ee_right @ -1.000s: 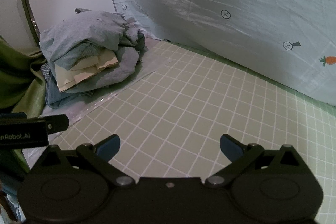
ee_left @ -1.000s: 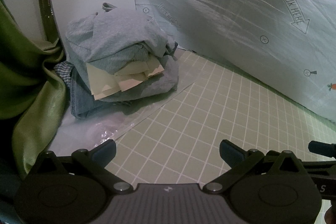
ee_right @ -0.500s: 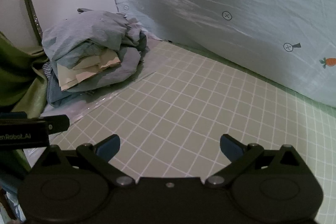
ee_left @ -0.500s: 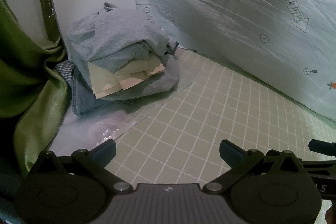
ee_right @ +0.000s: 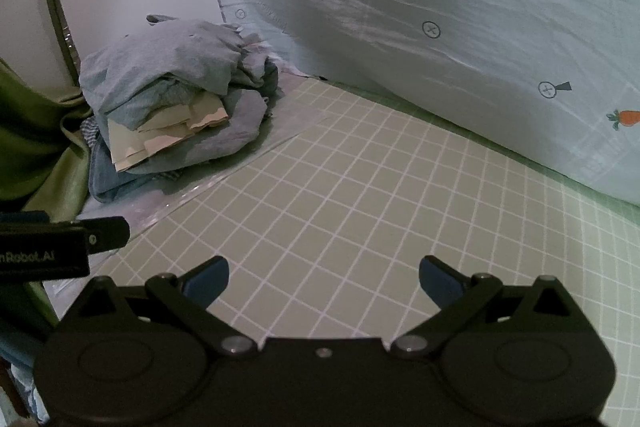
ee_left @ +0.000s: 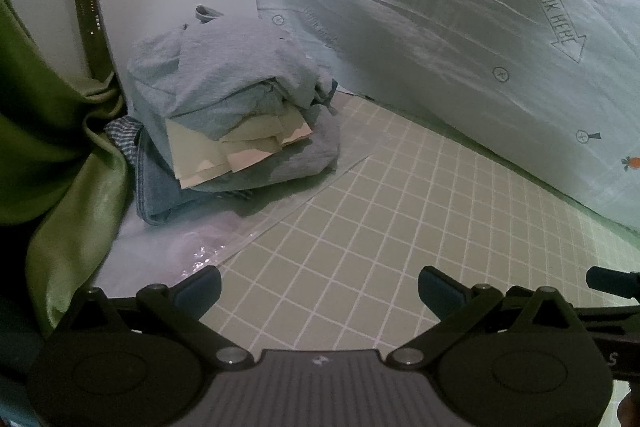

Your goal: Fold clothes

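Note:
A heap of clothes (ee_left: 224,107) lies at the back left corner of the grid mat: grey-blue garments on top, a cream folded piece (ee_left: 236,147) sticking out, denim underneath. The same heap of clothes (ee_right: 172,103) shows in the right wrist view. My left gripper (ee_left: 318,287) hovers open over the mat, well short of the heap, nothing between its fingers. My right gripper (ee_right: 324,277) is open too, empty, to the right of the left one, whose body (ee_right: 60,247) shows at the left edge.
A green curtain (ee_left: 52,147) hangs at the left beside the heap. A pale sheet (ee_left: 460,47) with carrot prints rises along the back and right. A clear plastic film (ee_left: 200,239) lies under the heap. The green grid mat (ee_right: 360,195) spreads in front.
Both views have shifted slightly, the heap sitting a little farther right and lower in frame. Both grippers stay open; nothing was grasped.

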